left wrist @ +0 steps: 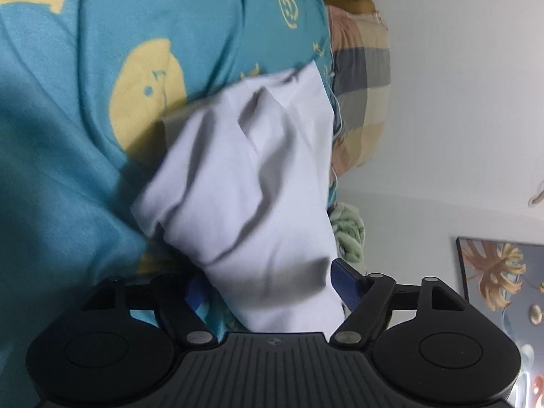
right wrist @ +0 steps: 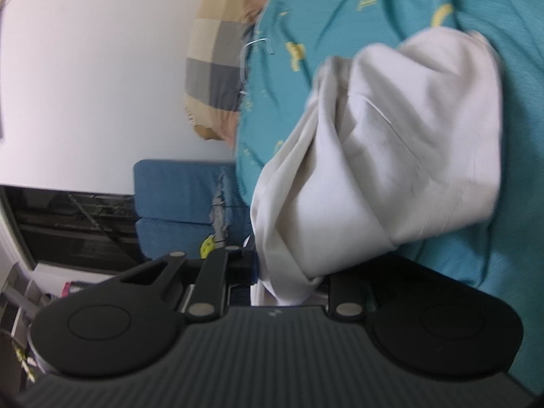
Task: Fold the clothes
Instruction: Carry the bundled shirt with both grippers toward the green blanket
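White cotton garment [left wrist: 244, 183] bunched between both grippers, over teal bedsheet w/ yellow print [left wrist: 68, 136]. Left gripper [left wrist: 272, 285]: blue pads wide apart, cloth fills gap; grip unclear. Right gripper [right wrist: 289, 285]: cloth gathered at jaws, fingertips hidden, can't tell. Checked pillow [right wrist: 214, 68] at bed edge.

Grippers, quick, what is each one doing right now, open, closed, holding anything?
Left claw: closed on the white garment, fabric bunched between its fingers.
Right claw: closed on the same white garment, lifted over the teal bedsheet.
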The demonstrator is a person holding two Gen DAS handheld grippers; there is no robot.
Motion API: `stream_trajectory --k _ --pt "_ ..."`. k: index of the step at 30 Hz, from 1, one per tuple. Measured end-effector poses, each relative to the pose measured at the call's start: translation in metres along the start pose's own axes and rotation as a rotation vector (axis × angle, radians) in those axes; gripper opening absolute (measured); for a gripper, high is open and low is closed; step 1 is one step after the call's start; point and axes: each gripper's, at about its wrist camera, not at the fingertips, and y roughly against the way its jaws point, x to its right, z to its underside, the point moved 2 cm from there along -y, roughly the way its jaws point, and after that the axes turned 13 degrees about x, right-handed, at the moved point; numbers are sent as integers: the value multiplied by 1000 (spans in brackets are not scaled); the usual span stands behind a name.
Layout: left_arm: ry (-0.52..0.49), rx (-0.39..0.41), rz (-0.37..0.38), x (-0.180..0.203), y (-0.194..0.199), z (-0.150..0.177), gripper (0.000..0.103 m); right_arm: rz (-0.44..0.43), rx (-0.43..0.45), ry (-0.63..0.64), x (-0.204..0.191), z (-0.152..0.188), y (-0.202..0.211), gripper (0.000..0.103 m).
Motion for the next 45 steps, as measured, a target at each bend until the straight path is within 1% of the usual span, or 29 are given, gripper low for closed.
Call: stream_trajectory --k 2,4,5,6,7,9,12,14,18,20,23,25,28,29,31,35,38,40,43,45 --pt "41 36 26 -5 4 -8 67 -15 -4 22 -7 2 3 24" --pt "92 40 57 -10 3 -14 63 -17 -10 47 -11 2 4 24" --pt "118 41 72 -13 2 -16 54 -19 -11 52 -12 2 6 24" --pt "123 42 73 -15 2 -18 43 -21 -9 57 -13 2 7 24" --pt "119 50 79 -14 3 -18 40 -22 -8 64 -14 1 9 24" --pt "100 68 94 -10 6 -19 30 -24 -9 77 -17 2 12 24" --pt "52 80 120 3 17 -22 26 -27 -14 86 -19 4 19 24" --pt "19 83 137 13 25 -24 25 -22 -27 82 -20 5 25 24" --pt "-54 52 126 32 44 -12 24 4 -44 35 -23 1 44 24" --pt "-57 34 124 43 55 -3 24 5 -42 20 -29 -3 58 24" --pt "-85 29 117 65 72 17 24 -13 -30 16 -43 -14 83 24" --pt "-106 26 105 85 78 40 24 -18 -19 5 -52 -25 100 24" --pt "-155 2 77 128 72 73 24 -22 11 -22 -65 -53 125 24" --pt "-179 -7 83 142 75 90 24 -32 26 -18 -70 -67 133 24" --pt "-215 -27 99 173 65 118 24 -53 56 -11 -80 -94 151 24" --pt "-270 -110 136 227 1 175 24 -82 146 17 -104 -167 178 24" --pt "-320 -180 174 268 -50 227 24 -98 218 52 -124 -235 196 24" --pt "-342 -226 220 295 -87 263 24 -122 273 91 -137 -282 209 24" --pt "-338 -293 300 325 -141 314 24 -157 360 144 -151 -346 229 24" --pt "-309 -317 347 336 -172 345 24 -168 413 209 -156 -377 242 24"
